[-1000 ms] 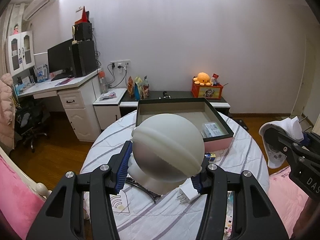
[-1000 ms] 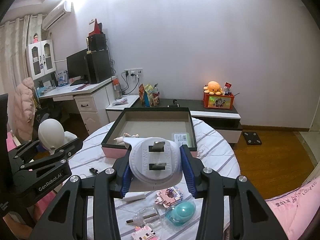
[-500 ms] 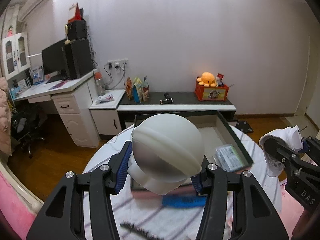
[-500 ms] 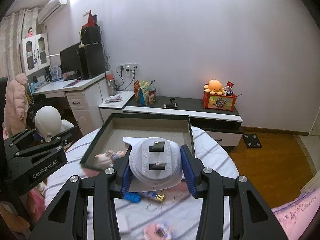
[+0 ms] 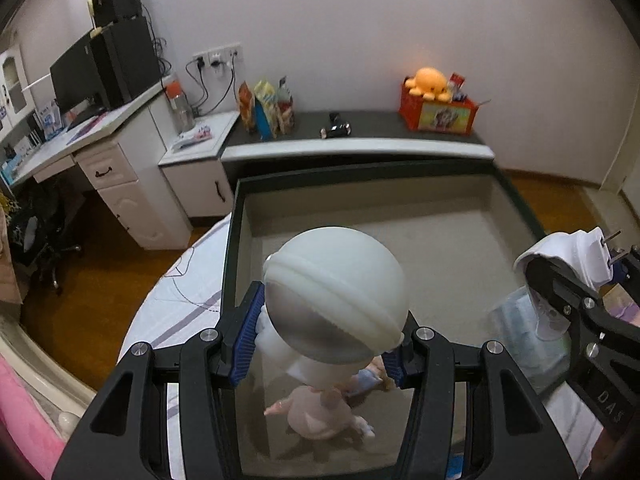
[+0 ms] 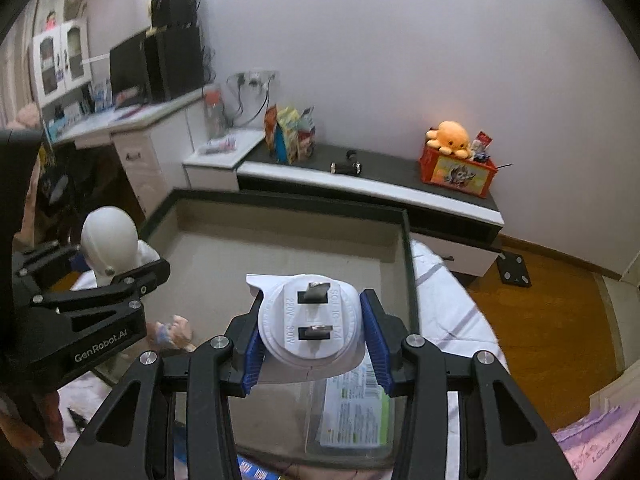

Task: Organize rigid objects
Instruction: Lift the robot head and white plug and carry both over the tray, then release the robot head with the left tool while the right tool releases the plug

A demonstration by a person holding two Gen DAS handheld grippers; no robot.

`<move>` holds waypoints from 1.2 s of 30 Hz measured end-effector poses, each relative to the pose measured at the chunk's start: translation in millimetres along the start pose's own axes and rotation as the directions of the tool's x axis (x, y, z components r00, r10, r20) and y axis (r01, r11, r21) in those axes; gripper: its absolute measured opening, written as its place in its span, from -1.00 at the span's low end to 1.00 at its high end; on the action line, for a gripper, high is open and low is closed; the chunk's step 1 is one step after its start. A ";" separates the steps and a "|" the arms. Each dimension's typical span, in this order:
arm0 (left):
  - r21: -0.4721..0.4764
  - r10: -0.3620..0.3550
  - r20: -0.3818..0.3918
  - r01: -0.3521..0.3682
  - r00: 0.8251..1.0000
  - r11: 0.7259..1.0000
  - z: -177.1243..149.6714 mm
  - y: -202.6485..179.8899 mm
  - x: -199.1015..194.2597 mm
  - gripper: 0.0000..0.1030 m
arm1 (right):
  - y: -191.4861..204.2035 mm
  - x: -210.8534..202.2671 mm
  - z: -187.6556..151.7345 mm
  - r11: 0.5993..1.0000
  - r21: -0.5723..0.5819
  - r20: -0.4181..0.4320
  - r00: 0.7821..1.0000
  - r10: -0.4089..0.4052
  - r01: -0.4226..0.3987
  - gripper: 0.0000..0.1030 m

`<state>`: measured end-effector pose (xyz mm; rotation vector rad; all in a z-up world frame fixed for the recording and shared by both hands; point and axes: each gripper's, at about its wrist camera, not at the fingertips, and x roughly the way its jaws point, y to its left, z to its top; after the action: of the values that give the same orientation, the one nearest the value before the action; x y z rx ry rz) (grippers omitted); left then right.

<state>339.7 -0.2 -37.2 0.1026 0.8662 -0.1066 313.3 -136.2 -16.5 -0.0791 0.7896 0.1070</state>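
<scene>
On the left, the left gripper [image 5: 324, 350] held a white round-headed figure [image 5: 336, 300], its blue pads [image 5: 246, 344] pressed against the figure's sides below the domed head, and the same figure [image 6: 108, 240] showed at the left edge of the right wrist view. It hung above the near left part of a dark-rimmed tray [image 5: 232, 248] on a round table with a striped cloth [image 5: 176, 292]. Below it, on the tray floor, lay a small pink doll [image 5: 316, 416]. Further right in the tray sat a clear plastic packet [image 6: 352, 408] with a printed label. Above that packet the right gripper [image 6: 316, 332] clamped a white plug [image 6: 312, 320] between its blue pads, the two metal prongs facing the camera. Beyond the tray stood a low cabinet [image 6: 400, 184], with an orange plush octopus [image 6: 450, 136] sitting on a red box [image 6: 456, 172] at its right end.
</scene>
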 end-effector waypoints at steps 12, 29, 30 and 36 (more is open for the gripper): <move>-0.047 0.056 -0.029 -0.057 0.998 0.997 -5.1 7.7 4.4 0.96 | 7.2 5.3 -1.8 0.998 -0.045 0.012 0.999 -0.047 0.048 0.68; -0.039 0.076 -0.025 -0.077 0.997 0.996 -6.7 3.9 -7.2 0.96 | 1.9 2.5 0.6 0.999 -0.017 -0.006 0.999 -0.046 0.046 0.68; -0.040 0.073 -0.022 -0.074 0.997 0.996 -6.5 4.0 -10.2 0.96 | 2.4 -1.8 0.0 0.999 -0.016 -0.001 0.999 -0.047 0.047 0.68; -0.050 0.096 0.047 -0.094 0.994 0.994 -13.0 2.8 -54.0 0.96 | 4.0 -40.1 -6.4 0.998 -0.006 0.045 0.997 -0.066 0.066 0.68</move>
<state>295.6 7.1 -4.2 0.0962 0.8128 0.0004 280.3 -135.6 7.4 -0.1098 0.7414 0.0490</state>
